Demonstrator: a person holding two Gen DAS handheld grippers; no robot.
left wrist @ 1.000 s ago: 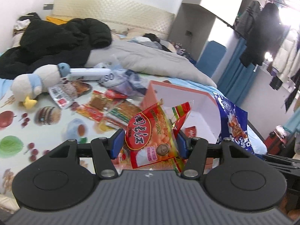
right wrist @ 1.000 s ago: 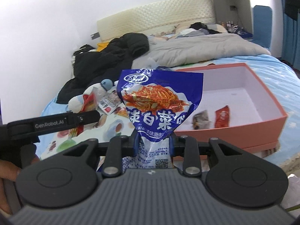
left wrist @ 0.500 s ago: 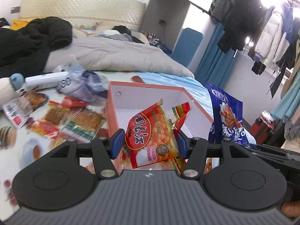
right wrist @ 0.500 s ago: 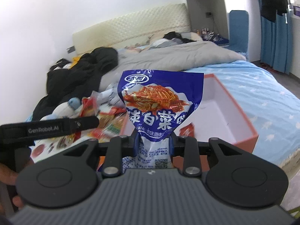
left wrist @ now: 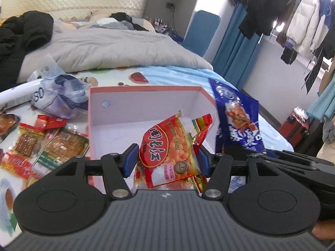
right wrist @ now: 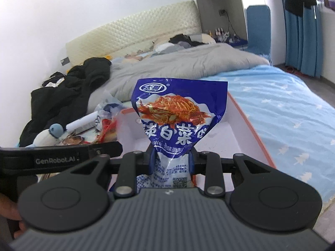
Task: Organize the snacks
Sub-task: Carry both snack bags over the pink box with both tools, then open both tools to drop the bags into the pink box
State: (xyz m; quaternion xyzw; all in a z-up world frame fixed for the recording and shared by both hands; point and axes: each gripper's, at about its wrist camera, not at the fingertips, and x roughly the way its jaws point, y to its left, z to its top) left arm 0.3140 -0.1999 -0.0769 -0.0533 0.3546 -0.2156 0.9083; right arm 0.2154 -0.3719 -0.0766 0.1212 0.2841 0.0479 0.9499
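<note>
My left gripper (left wrist: 166, 159) is shut on a red-orange snack packet (left wrist: 169, 152), held over the near end of the pink box (left wrist: 98, 113) with its white inside. My right gripper (right wrist: 170, 160) is shut on a blue snack bag (right wrist: 180, 113) that stands upright above the same pink box (right wrist: 249, 121). The blue bag (left wrist: 238, 121) also shows at the box's right side in the left wrist view. Several loose snack packets (left wrist: 41, 144) lie on the printed bed sheet left of the box.
A crumpled plastic bag (left wrist: 60, 96) and a white tube (left wrist: 14, 96) lie behind the loose packets. A grey duvet (left wrist: 117, 48), black jackets (right wrist: 69, 96) and a plush penguin (right wrist: 48, 135) lie farther back. Blue sheet (right wrist: 293, 115) spreads right of the box.
Both grippers have swung toward the pink box while keeping their packets. The box now sits directly under and ahead of both. The loose packets and the plush penguin have slid to the left.
</note>
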